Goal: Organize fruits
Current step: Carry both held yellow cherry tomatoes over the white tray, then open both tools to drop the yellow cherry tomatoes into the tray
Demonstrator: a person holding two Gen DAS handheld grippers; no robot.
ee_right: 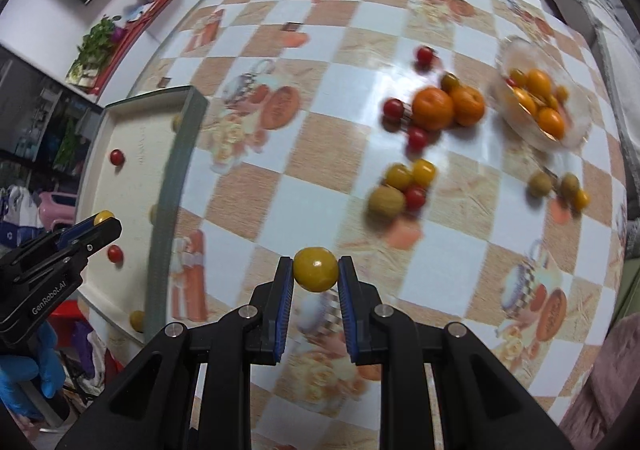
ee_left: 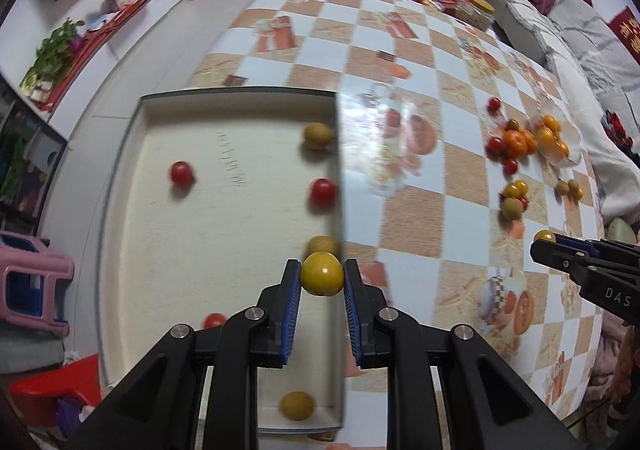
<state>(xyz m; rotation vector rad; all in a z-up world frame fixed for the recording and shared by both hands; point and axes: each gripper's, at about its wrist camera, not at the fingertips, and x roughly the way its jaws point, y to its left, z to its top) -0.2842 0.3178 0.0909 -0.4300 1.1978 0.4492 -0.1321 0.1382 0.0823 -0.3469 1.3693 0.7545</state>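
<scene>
- Grippers both loaded: left gripper was clamped on a yellow tomato, right gripper was clamped on a second yellow tomato.
- Left one hung right at the near wall of the white box, over the inside edge; my read is it was positioned for a drop into the box.
- Box already held red and yellowish fruit, scattered and well apart, so plenty of floor room; only one yellowish fruit sat just beyond the held tomato.
- Right one was held above the checkered table, between box and the loose fruit pile, presumably queued for the same box.
- Glass bowl with oranges sat at the far right, well clear.
- Box wall was the only edge to clear; open table between wall and pile gave the right side an unobstructed lane.
</scene>
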